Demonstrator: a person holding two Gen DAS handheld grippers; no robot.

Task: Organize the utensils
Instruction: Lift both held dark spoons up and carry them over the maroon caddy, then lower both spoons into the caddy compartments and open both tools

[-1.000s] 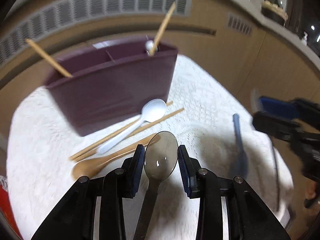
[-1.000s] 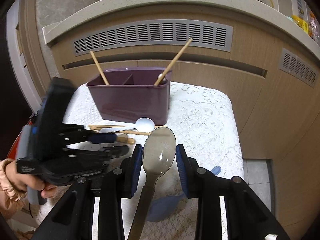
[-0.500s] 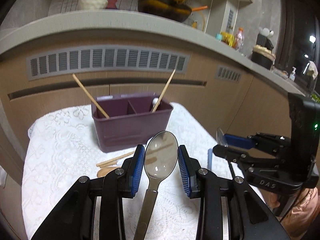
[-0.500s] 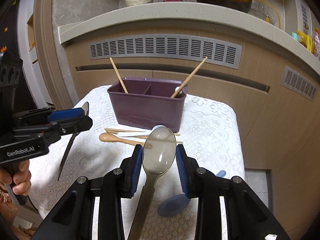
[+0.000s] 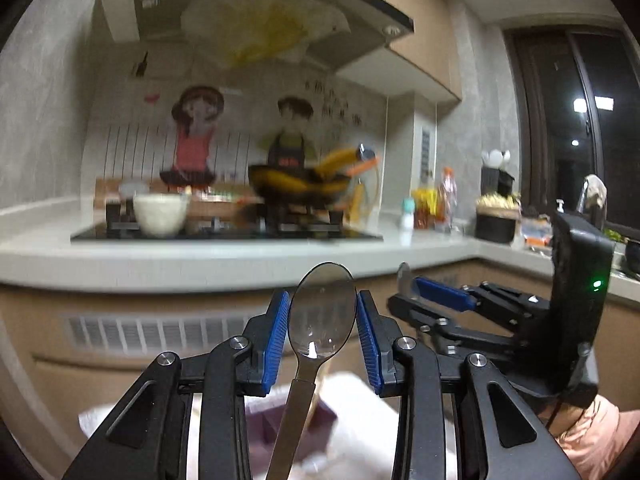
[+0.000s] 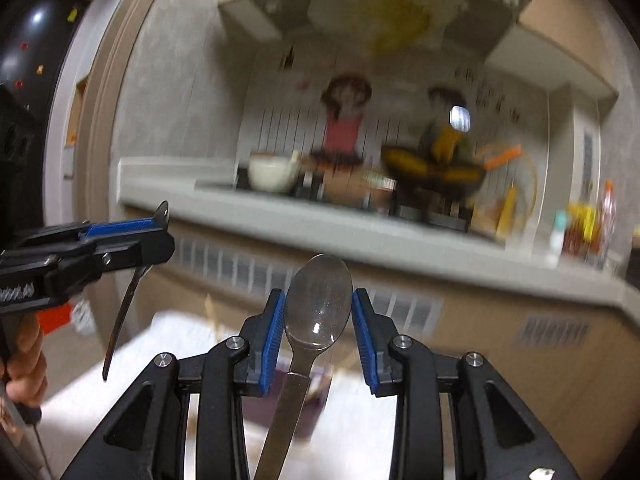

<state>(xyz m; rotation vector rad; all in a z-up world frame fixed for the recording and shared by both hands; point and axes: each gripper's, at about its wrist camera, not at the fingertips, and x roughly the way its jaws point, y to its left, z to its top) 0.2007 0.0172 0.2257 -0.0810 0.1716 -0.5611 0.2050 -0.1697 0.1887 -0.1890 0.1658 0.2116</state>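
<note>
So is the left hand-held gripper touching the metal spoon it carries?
Touching: the left wrist view shows the spoon bowl clamped between both blue pads.

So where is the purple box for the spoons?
The purple box sits low in the left wrist view, on the white cloth, partly hidden behind the metal spoon between the left gripper fingers.

both wrist views tilted up toward the blurred, seemingly distant stove (image 5: 224, 232), shared backdrop

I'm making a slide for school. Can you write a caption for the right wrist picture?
Right gripper and left gripper each hold a metal spoon, raised toward the blurry kitchen counter.
</note>
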